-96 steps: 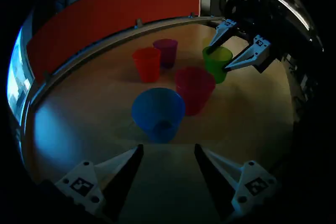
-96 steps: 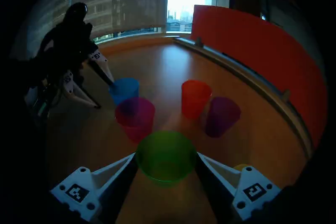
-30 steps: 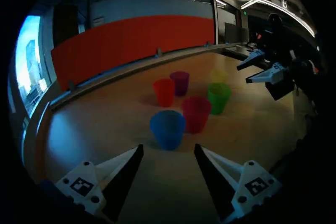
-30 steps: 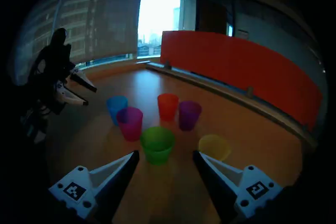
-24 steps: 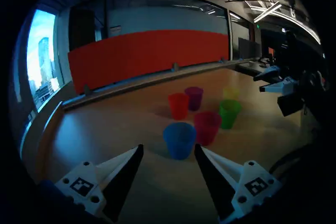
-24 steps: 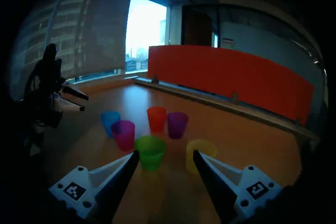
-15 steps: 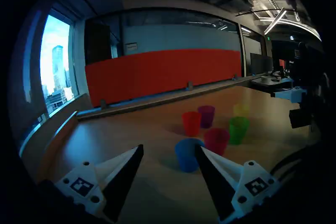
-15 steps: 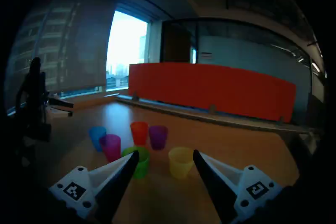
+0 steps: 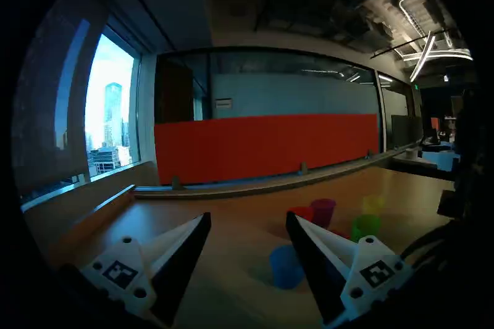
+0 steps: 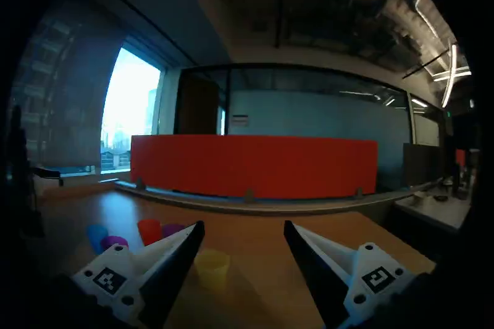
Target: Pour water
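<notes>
Left claw (image 9: 247, 214), right claw (image 10: 244, 223) higher, agape; blue cup (image 9: 285, 266) upright

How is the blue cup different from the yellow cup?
The blue cup is blue; the yellow cup is pale yellow. In the left gripper view the blue cup stands nearest, the yellow cup farthest back. In the right gripper view the yellow cup is nearest, the blue cup far off. Both stand upright on the table, unheld.
</notes>
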`<action>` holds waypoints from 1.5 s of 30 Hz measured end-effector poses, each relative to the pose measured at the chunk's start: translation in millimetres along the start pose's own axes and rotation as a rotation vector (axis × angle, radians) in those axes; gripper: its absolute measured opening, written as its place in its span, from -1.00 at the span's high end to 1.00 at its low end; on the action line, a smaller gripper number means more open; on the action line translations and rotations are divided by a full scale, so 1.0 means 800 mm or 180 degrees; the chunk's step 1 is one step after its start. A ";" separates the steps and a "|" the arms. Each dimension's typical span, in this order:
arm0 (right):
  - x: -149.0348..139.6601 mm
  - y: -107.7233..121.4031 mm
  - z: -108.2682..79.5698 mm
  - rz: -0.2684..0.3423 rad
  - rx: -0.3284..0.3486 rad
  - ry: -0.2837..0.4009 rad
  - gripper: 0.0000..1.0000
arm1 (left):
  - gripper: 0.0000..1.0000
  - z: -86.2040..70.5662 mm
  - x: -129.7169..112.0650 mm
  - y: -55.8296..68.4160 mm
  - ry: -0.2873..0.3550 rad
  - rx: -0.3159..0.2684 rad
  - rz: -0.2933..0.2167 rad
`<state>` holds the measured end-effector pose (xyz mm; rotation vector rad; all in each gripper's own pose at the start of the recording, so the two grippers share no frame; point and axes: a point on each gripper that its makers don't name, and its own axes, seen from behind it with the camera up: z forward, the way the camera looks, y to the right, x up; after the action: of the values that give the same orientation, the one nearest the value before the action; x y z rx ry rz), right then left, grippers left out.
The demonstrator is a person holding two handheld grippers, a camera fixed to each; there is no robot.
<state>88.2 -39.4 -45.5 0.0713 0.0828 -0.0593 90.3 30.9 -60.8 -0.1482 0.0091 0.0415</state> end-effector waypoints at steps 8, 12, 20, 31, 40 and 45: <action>-0.003 0.034 -0.013 0.0119 -0.0387 0.0140 -0.99 | -0.80 0.002 -0.009 -0.006 0.0052 0.0223 -0.0053; -0.004 0.044 -0.017 0.0227 -0.0463 0.0154 -0.99 | -0.80 0.007 -0.017 -0.002 0.0035 0.0238 -0.0079; -0.006 0.053 -0.018 0.0382 -0.0497 0.0115 -0.98 | -0.79 0.013 -0.007 -0.009 0.0191 0.0415 -0.0043; 0.003 0.067 -0.013 0.0252 -0.0589 0.0046 -0.98 | -0.79 0.021 -0.016 -0.005 0.0286 0.0485 -0.0030; -0.002 0.067 -0.016 0.0279 -0.0688 -0.0004 -0.98 | -0.80 0.031 -0.043 -0.020 0.0308 0.0510 -0.0037; -0.004 0.058 -0.015 0.0288 -0.0668 -0.0039 -0.98 | -0.79 0.036 -0.056 -0.028 0.0340 0.0536 -0.0098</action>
<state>86.7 8.1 -53.7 -0.1349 0.0731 0.0395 47.0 10.9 -28.3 0.0179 0.1167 0.0020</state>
